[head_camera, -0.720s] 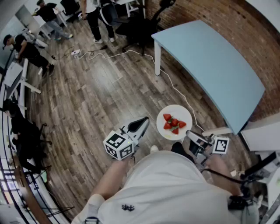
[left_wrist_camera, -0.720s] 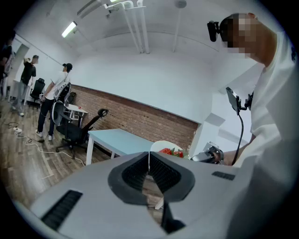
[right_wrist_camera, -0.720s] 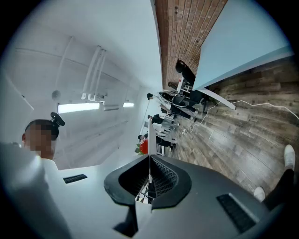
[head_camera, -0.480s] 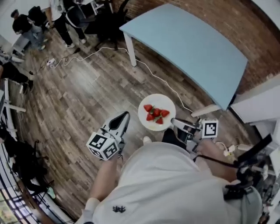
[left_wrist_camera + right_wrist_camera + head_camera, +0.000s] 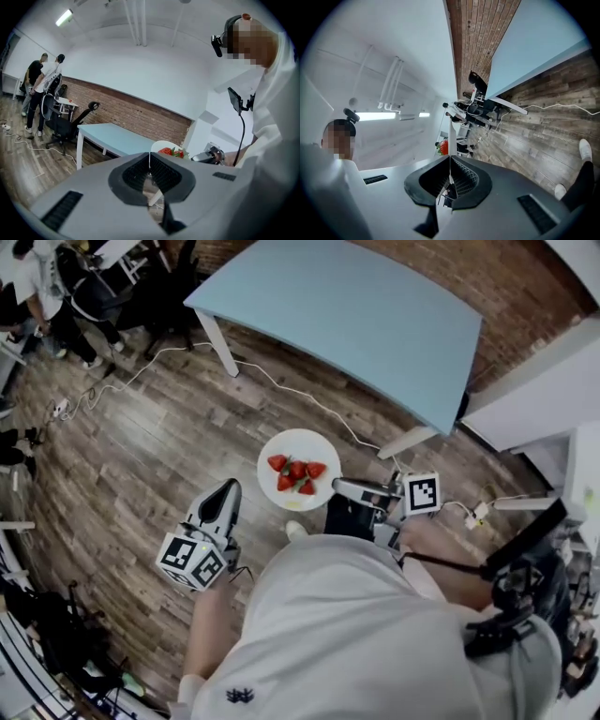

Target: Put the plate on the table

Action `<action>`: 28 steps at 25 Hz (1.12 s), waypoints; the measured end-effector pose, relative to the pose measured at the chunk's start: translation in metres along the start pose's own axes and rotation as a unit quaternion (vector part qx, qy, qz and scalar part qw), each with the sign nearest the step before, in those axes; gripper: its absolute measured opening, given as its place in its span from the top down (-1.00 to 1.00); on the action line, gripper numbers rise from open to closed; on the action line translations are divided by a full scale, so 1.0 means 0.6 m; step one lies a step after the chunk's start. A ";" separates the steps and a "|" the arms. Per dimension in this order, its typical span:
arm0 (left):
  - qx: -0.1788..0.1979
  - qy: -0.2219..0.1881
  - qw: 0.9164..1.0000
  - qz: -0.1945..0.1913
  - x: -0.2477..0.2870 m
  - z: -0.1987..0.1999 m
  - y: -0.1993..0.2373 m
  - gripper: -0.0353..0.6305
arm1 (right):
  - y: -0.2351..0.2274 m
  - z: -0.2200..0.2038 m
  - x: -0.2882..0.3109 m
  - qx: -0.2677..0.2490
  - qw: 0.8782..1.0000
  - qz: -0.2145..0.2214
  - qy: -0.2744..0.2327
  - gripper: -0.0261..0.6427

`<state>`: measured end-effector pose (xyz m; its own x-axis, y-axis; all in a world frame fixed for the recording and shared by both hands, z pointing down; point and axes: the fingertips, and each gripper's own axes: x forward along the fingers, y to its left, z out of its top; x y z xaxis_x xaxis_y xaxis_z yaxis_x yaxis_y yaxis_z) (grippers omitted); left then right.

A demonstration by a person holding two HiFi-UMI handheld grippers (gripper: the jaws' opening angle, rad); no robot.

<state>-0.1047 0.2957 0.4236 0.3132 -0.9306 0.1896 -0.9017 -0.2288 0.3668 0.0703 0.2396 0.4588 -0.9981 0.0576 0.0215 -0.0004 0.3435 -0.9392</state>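
A white plate (image 5: 298, 454) with several strawberries (image 5: 296, 472) hangs above the wooden floor, short of the light blue table (image 5: 356, 315). My right gripper (image 5: 339, 487) is shut on the plate's right rim. In the right gripper view the plate (image 5: 450, 133) runs edge-on out of the closed jaws, with a strawberry (image 5: 444, 146) beside it. My left gripper (image 5: 226, 488) is shut and holds nothing, left of the plate and apart from it. From the left gripper view the plate (image 5: 161, 145) shows beyond the closed jaws, with the table (image 5: 117, 136) behind it.
A white cable (image 5: 281, 381) trails over the floor past the table leg (image 5: 215, 341). People (image 5: 37, 287) and an office chair (image 5: 169, 287) stand at the far left. A white block (image 5: 534, 390) flanks the table's right end, next to a brick wall (image 5: 525, 287).
The table has come nearer and now fills more of the head view. The plate and both grippers sit further left in the picture, the right gripper still holding the plate.
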 end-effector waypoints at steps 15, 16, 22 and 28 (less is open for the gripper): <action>0.034 0.051 0.998 -0.015 0.225 0.033 -0.017 0.89 | -0.073 0.172 -0.069 0.030 0.999 0.007 -0.034 0.88; 0.037 0.055 0.998 -0.015 0.249 0.043 -0.019 0.89 | -0.080 0.194 -0.074 0.034 0.999 0.010 -0.036 0.88; 0.051 0.074 0.996 -0.005 0.381 0.121 0.019 0.89 | -0.112 0.323 -0.072 0.044 0.998 0.024 -0.032 0.88; 0.089 0.079 0.993 -0.023 0.394 0.105 0.016 0.89 | -0.128 0.328 -0.081 0.040 0.998 0.017 -0.055 0.88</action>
<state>-0.0582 0.0553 0.4149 0.3861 -0.8642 0.3226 -0.9192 -0.3309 0.2135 0.1069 0.0260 0.4623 -0.9983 -0.0370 -0.0449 0.0335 0.2660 -0.9634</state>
